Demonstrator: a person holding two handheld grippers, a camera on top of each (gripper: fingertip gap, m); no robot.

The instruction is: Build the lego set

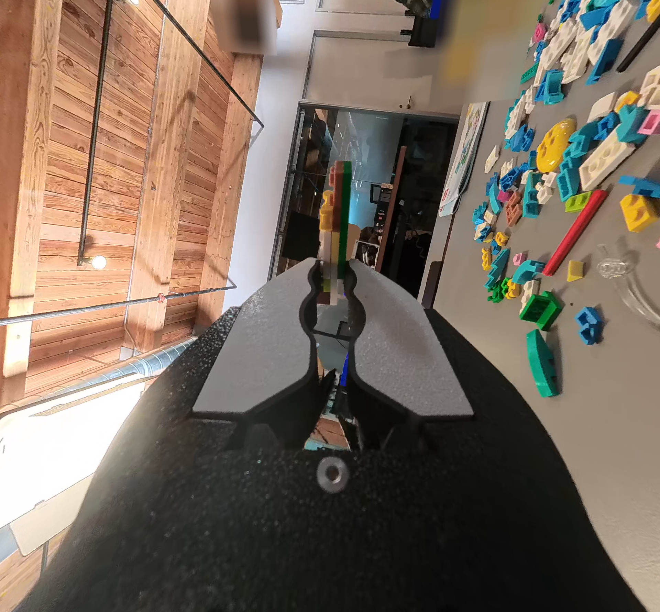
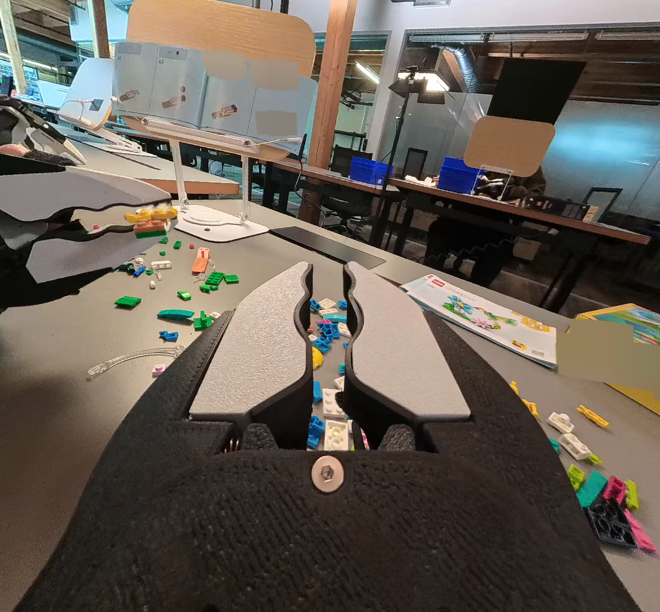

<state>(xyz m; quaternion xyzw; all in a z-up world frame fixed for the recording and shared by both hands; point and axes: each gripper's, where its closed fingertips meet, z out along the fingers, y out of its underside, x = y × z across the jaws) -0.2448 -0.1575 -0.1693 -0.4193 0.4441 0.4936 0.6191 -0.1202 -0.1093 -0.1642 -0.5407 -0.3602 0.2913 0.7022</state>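
Observation:
My left gripper (image 1: 334,266) is shut on a small lego assembly (image 1: 337,216): a green plate with brown, tan, white and yellow bricks on it. The view is rolled sideways, so the assembly stands on edge above the table. In the right wrist view the same left gripper (image 2: 157,223) holds the assembly (image 2: 151,225) in the air at the left. My right gripper (image 2: 328,268) is open and empty, low over a pile of blue and white bricks (image 2: 328,330) on the grey table (image 2: 71,362).
Loose bricks lie scattered: green ones (image 2: 214,279), an orange brick separator (image 2: 200,260), a clear curved piece (image 2: 135,359), a black and pink cluster (image 2: 610,509). An instruction booklet (image 2: 482,316) and a box (image 2: 628,323) lie at the right. A book stand (image 2: 214,123) stands behind. There is about 15 cm between the tips of the two grippers.

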